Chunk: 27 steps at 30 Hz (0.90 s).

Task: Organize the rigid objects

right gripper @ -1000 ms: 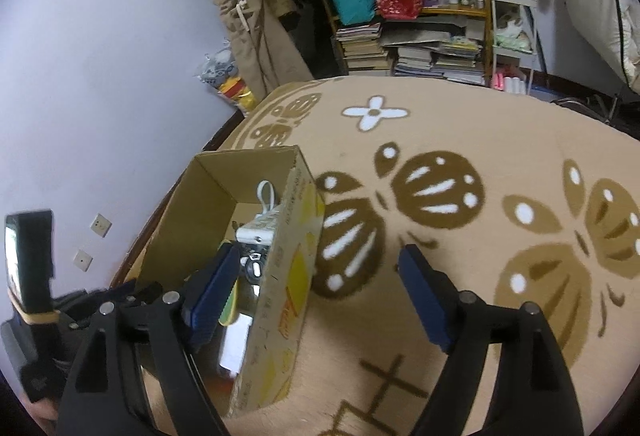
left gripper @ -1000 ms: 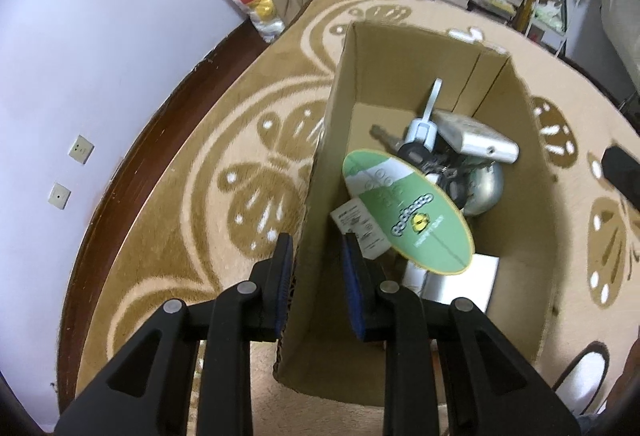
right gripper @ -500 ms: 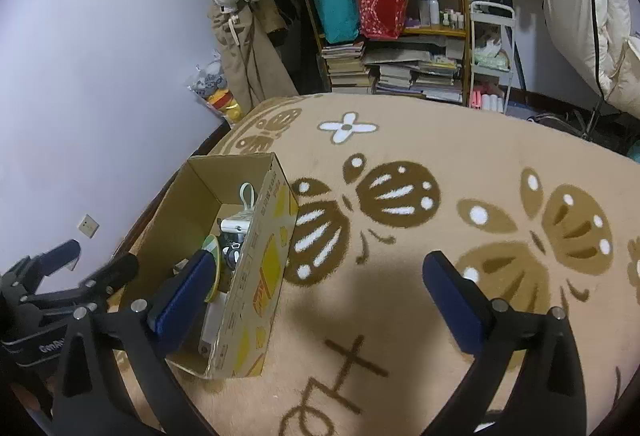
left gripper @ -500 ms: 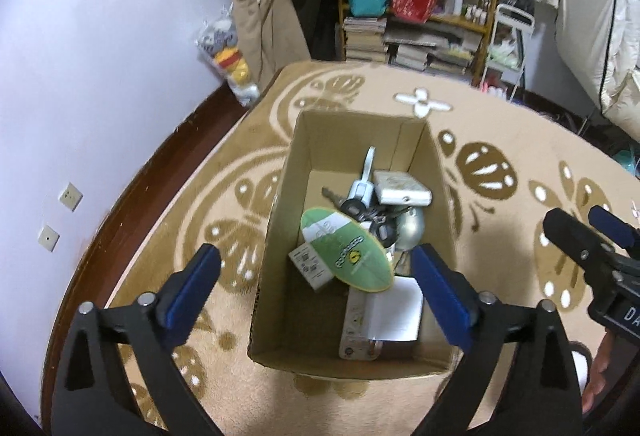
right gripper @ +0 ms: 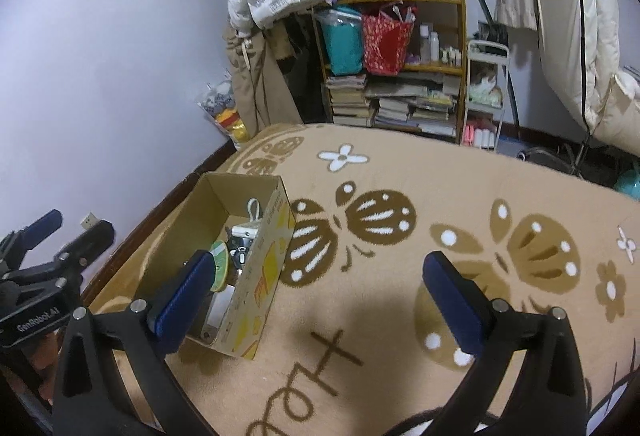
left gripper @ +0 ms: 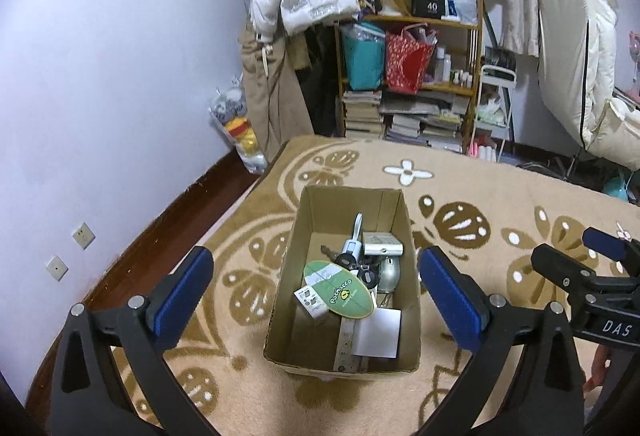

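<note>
An open cardboard box [left gripper: 288,300] stands on the patterned rug. Inside lie a green oval card [left gripper: 340,294], a silver case [left gripper: 382,244], keys [left gripper: 352,260], a small white carton [left gripper: 312,302] and a white sheet [left gripper: 378,332]. My left gripper [left gripper: 315,264] hovers above the box's near end, its jaws opening wide with nothing held between them. My right gripper [right gripper: 317,262] stands open and empty over the rug, just right of the box [right gripper: 264,276]. Each gripper shows in the other's view: the right gripper [left gripper: 592,256], the left gripper [right gripper: 56,232].
The beige rug [right gripper: 400,296] stretches to the right of the box. A wall with sockets [left gripper: 82,236] and a strip of wooden floor run along the left. At the back stand a cluttered bookshelf [left gripper: 408,83], hanging clothes and a bag of plush toys [left gripper: 240,131].
My left gripper let go of the box's left wall, opened wide, then rose and pulled back. My right gripper opened wider and drew up and away from the box.
</note>
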Tool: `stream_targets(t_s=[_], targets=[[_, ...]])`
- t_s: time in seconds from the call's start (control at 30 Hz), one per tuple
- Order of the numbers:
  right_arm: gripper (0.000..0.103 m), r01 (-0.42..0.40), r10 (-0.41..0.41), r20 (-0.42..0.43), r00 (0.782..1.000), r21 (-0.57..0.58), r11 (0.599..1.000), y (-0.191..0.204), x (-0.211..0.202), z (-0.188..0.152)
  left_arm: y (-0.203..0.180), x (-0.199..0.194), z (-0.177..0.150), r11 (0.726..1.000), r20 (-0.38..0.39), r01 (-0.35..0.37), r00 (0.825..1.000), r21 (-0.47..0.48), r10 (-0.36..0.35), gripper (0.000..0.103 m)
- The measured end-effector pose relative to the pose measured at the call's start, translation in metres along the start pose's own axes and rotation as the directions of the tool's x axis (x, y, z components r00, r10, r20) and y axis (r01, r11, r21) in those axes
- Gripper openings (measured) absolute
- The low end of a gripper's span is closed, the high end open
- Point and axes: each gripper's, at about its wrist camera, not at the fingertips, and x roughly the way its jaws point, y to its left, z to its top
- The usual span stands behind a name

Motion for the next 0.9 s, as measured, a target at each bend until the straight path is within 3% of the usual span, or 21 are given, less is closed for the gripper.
stream_targets(t_s=[0.47,0.9], targets=[[0.103,-0.015,0.015,0.088,0.996,-0.009,1.000,-0.004,-0.048,-0.024,-0.007,-0.047,-0.020,0.999,0.031,-0.004,1.000,0.039,0.003,0.102],[0.103,0.008,-0.010,0.089,0.996,0.020,1.000,-0.014,-0.041,-0.047,-0.009,-0.059,-0.034,0.999,0.037,-0.004,0.999,0.037,0.002,0.102]])
